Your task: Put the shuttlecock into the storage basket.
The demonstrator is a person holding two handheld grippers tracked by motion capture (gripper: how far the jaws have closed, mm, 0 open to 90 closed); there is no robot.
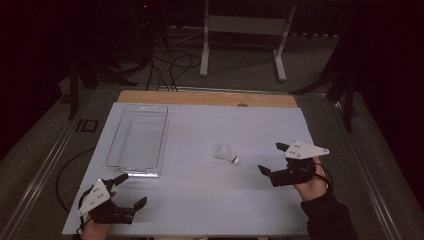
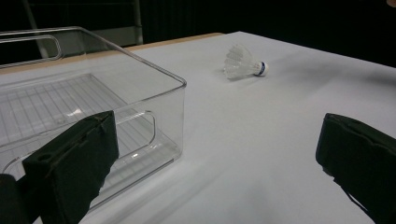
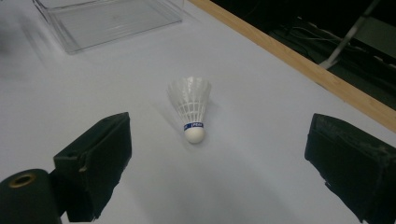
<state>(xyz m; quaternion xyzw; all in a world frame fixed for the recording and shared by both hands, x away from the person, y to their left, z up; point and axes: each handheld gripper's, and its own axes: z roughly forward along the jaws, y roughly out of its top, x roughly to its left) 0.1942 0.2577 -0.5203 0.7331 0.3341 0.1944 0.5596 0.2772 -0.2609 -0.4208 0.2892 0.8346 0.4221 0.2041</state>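
Both grippers, left [image 1: 126, 191] & right [image 1: 273, 158], gaped empty w/ shuttlecock [image 1: 227, 153] lying mid-table near right, bin [image 1: 136, 142] near left; light shuttle might roll if nudged.

White shuttlecock [image 3: 191, 108], blue band; clear bin [image 1: 137, 140].

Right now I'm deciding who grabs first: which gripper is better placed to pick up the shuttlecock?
Right. The right gripper is open with the shuttlecock lying close ahead between its jaws' line; the left gripper sits farther off, by the clear bin.
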